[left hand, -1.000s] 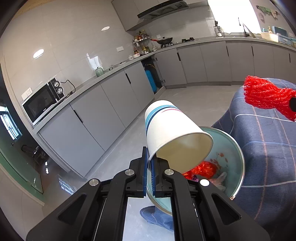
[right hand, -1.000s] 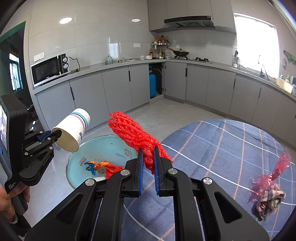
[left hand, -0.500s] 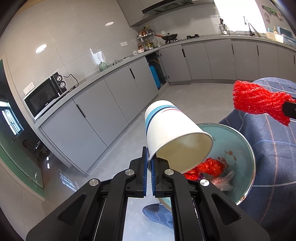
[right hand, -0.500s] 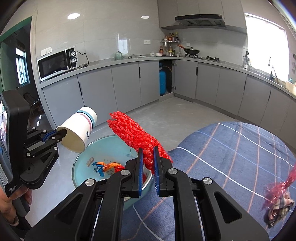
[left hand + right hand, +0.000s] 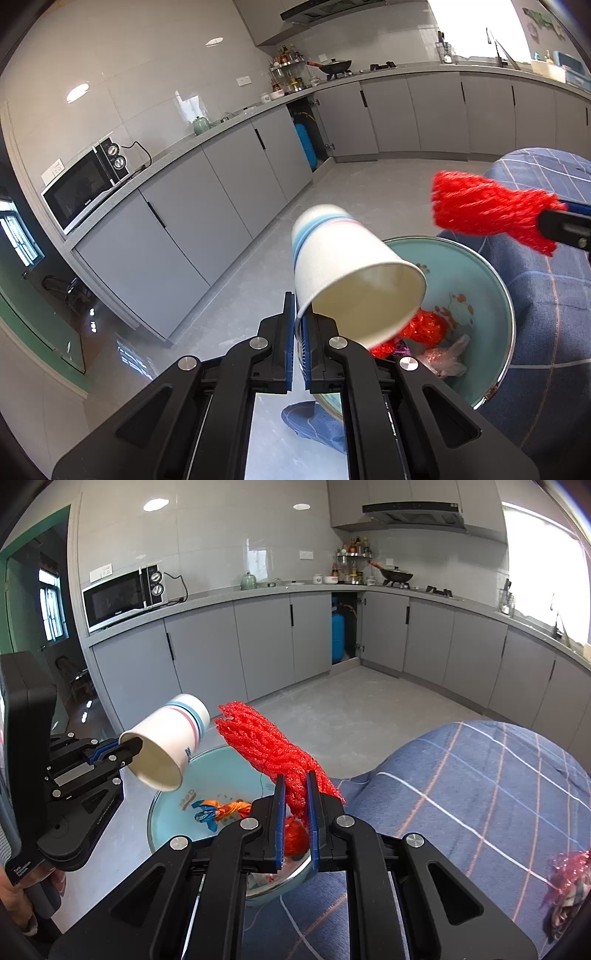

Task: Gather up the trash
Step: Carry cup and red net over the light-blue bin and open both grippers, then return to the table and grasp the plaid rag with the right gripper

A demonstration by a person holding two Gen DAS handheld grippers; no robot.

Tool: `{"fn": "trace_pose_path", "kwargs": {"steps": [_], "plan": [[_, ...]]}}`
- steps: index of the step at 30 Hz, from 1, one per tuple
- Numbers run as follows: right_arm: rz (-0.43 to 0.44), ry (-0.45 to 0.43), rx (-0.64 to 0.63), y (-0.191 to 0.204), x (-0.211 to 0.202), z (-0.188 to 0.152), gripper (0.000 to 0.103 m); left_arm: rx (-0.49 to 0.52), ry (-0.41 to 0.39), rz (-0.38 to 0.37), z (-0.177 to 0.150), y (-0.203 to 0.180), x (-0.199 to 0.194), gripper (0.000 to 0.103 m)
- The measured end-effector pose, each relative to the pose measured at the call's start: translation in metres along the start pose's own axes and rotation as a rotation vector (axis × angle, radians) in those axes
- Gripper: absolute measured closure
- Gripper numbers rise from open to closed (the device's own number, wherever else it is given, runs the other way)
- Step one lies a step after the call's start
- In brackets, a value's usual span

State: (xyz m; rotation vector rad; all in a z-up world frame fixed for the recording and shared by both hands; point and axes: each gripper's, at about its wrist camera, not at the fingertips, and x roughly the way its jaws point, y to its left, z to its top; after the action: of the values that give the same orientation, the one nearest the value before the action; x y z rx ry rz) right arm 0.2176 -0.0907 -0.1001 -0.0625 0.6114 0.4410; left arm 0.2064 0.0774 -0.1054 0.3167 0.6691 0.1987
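My left gripper (image 5: 299,317) is shut on the rim of a white paper cup (image 5: 351,273) with blue and pink stripes, tilted mouth-down over a pale blue basin (image 5: 491,280). The same cup (image 5: 166,749) and left gripper (image 5: 127,751) show at the left of the right wrist view. My right gripper (image 5: 295,794) is shut on a red foam net (image 5: 273,749), held above the basin's (image 5: 166,823) near edge. The net (image 5: 484,210) also appears at the right of the left wrist view. Red and orange wrappers (image 5: 225,808) lie in the basin.
A table with a blue plaid cloth (image 5: 480,794) stands right of the basin. A crumpled pink wrapper bundle (image 5: 565,886) lies on it at the far right. Grey kitchen cabinets (image 5: 258,646) line the walls behind open floor. A hand (image 5: 22,890) holds the left gripper's handle.
The right gripper with the red net has moved left toward the basin, so the net now hangs over the basin's edge. The left gripper and cup have stayed nearly still.
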Motion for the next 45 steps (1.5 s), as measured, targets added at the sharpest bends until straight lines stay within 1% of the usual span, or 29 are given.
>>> {"fn": "trace_pose_path", "kwargs": {"steps": [1, 3, 4, 5, 6, 7, 8, 13, 16, 19, 23, 25, 26, 32, 33, 35, 41, 45], "plan": [[0.004, 0.003, -0.003, 0.001, 0.002, 0.000, 0.090, 0.001, 0.002, -0.001, -0.001, -0.001, 0.001, 0.095], [0.015, 0.006, -0.008, 0.003, 0.008, -0.002, 0.088, 0.001, 0.003, -0.007, -0.002, -0.002, 0.002, 0.095], [0.016, 0.007, -0.009, 0.002, 0.011, -0.003, 0.085, 0.004, 0.008, -0.014, -0.002, -0.003, 0.002, 0.093], [0.013, 0.008, -0.009, 0.004, 0.014, -0.004, 0.083, 0.006, 0.011, -0.016, -0.003, -0.005, 0.003, 0.089], [0.013, 0.010, -0.004, 0.003, 0.016, -0.005, 0.072, 0.005, 0.011, -0.013, -0.004, -0.005, 0.003, 0.084], [0.012, 0.010, 0.002, 0.001, 0.017, -0.006, 0.062, 0.004, 0.006, -0.005, -0.004, -0.005, 0.003, 0.071], [0.013, 0.012, 0.010, -0.001, 0.018, -0.007, 0.060, 0.006, 0.001, 0.001, -0.004, -0.005, 0.003, 0.059], [-0.005, 0.024, 0.028, -0.009, 0.017, -0.012, 0.058, 0.008, 0.001, 0.000, -0.005, -0.006, 0.003, 0.058], [-0.014, 0.021, 0.032, -0.010, 0.012, -0.013, 0.055, 0.011, -0.004, -0.001, -0.005, -0.008, 0.000, 0.053], [-0.022, 0.018, 0.042, -0.015, 0.006, -0.016, 0.054, 0.013, -0.013, 0.000, -0.004, -0.009, -0.003, 0.049], [-0.041, 0.015, 0.059, -0.023, -0.004, -0.019, 0.053, 0.016, -0.020, -0.003, -0.002, -0.011, -0.006, 0.047], [-0.053, 0.008, 0.065, -0.026, -0.010, -0.021, 0.046, 0.019, -0.028, -0.004, -0.002, -0.015, -0.010, 0.043], [-0.058, 0.003, 0.069, -0.027, -0.013, -0.021, 0.045, 0.021, -0.031, -0.005, -0.002, -0.016, -0.011, 0.042], [-0.075, -0.013, 0.084, -0.034, -0.026, -0.025, 0.045, 0.038, -0.048, -0.012, -0.001, -0.026, -0.021, 0.041], [-0.077, -0.015, 0.088, -0.036, -0.028, -0.026, 0.045, 0.039, -0.050, -0.011, -0.002, -0.027, -0.023, 0.040], [-0.081, -0.020, 0.090, -0.036, -0.031, -0.026, 0.045, 0.038, -0.059, -0.005, -0.001, -0.028, -0.025, 0.033], [-0.107, -0.031, 0.096, -0.042, -0.043, -0.031, 0.044, 0.044, -0.075, -0.011, 0.001, -0.037, -0.033, 0.029], [-0.143, -0.039, 0.111, -0.056, -0.054, -0.037, 0.044, 0.056, -0.091, -0.036, 0.003, -0.049, -0.040, 0.027]]}}
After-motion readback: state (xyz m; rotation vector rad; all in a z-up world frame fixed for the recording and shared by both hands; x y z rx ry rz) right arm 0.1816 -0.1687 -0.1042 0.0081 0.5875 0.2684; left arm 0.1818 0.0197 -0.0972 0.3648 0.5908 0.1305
